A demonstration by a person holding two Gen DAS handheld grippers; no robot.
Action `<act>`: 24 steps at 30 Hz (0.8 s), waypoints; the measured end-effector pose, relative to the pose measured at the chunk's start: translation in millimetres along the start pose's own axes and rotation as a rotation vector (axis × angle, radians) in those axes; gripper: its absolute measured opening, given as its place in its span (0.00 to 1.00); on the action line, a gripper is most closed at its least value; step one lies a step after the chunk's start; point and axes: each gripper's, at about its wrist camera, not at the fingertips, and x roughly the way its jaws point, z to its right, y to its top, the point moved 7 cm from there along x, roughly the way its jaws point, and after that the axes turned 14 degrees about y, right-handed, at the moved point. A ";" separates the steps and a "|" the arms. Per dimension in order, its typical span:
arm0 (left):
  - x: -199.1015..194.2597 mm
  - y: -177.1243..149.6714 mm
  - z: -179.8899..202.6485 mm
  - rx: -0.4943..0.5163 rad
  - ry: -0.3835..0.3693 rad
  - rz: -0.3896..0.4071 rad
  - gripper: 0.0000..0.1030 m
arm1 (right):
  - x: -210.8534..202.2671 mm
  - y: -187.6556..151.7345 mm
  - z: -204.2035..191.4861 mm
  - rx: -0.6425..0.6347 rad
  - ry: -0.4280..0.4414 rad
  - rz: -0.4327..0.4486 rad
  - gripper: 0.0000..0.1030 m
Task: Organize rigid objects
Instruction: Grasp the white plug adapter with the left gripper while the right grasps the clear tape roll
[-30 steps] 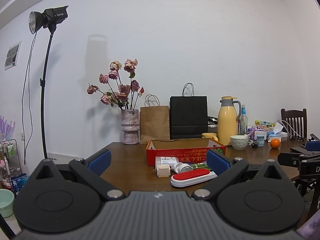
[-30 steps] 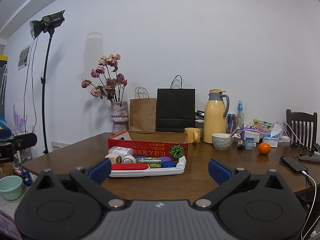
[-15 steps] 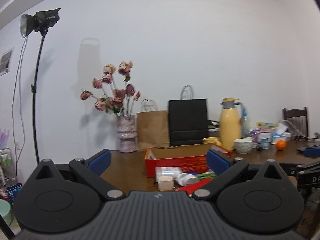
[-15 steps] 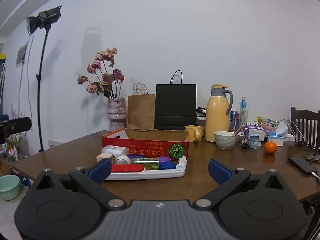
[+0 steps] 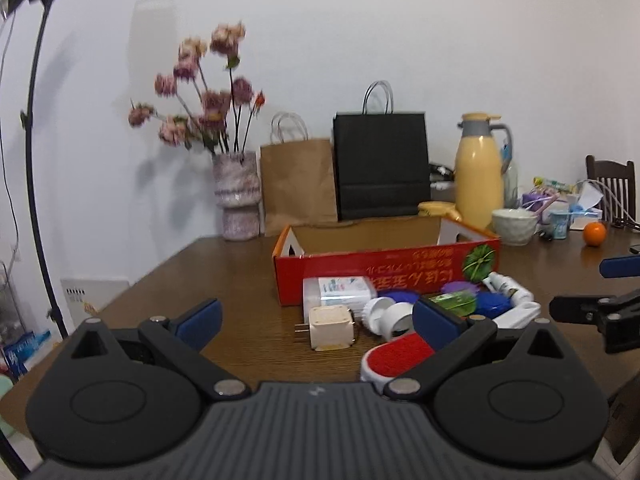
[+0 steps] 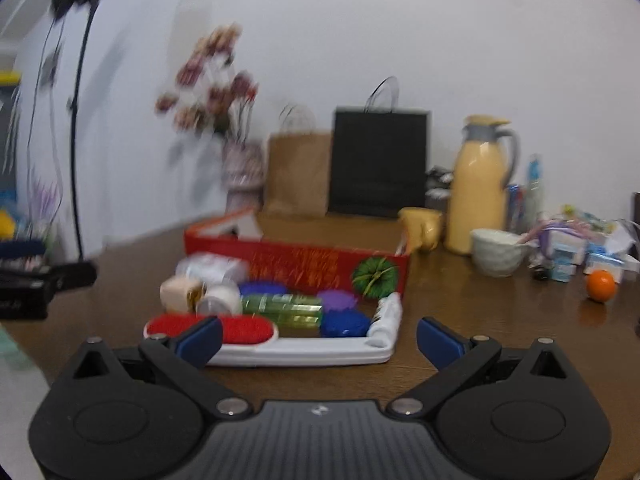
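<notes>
While both claws gape, a red-topped white brush (image 6: 224, 330) lies flat.

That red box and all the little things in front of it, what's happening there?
A person holds tongs in each hand, tidying small hard things. The left tongs and right tongs are both open and hold nothing. The red box looks empty from here. In front of it on the table lie a cream plug, a red-topped brush, a green bottle and blue caps. Nothing seems packed yet.
</notes>
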 end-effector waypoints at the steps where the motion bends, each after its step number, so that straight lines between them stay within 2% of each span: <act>1: 10.9 0.1 -0.4 -0.008 0.000 -0.022 1.00 | 6.7 3.1 0.6 0.013 0.034 0.009 0.99; 3: 31.4 1.6 -0.1 -0.018 -0.006 -0.048 1.00 | 23.7 6.8 0.1 0.045 0.091 -0.007 0.79; 5: 50.7 4.0 1.5 -0.009 -0.007 -0.066 1.00 | 43.0 8.3 -1.7 0.071 0.127 -0.045 0.67; 9: 86.6 4.3 8.8 0.009 -0.039 -0.117 1.00 | 77.2 13.1 -15.3 0.098 0.181 -0.061 0.66; 15: 137.8 -10.5 27.1 -0.018 -0.154 -0.286 0.82 | 110.6 14.4 -29.3 0.114 0.204 -0.086 0.66; 17: 148.5 -16.7 29.3 -0.020 -0.153 -0.323 0.76 | 120.1 14.1 -31.0 0.124 0.187 -0.099 0.64; 19: 156.6 -21.8 27.6 -0.025 -0.137 -0.350 0.72 | 124.0 13.2 -31.5 0.138 0.185 -0.097 0.64; 20: 158.4 -22.7 25.7 -0.040 -0.155 -0.358 0.68 | 124.2 12.0 -30.8 0.146 0.192 -0.095 0.64; 21: 159.2 -23.2 23.3 -0.055 -0.176 -0.362 0.60 | 125.9 11.5 -32.8 0.152 0.203 -0.094 0.64; 24: 158.0 -23.6 17.5 -0.040 -0.177 -0.355 0.59 | 133.3 10.4 -41.1 0.142 0.207 -0.106 0.63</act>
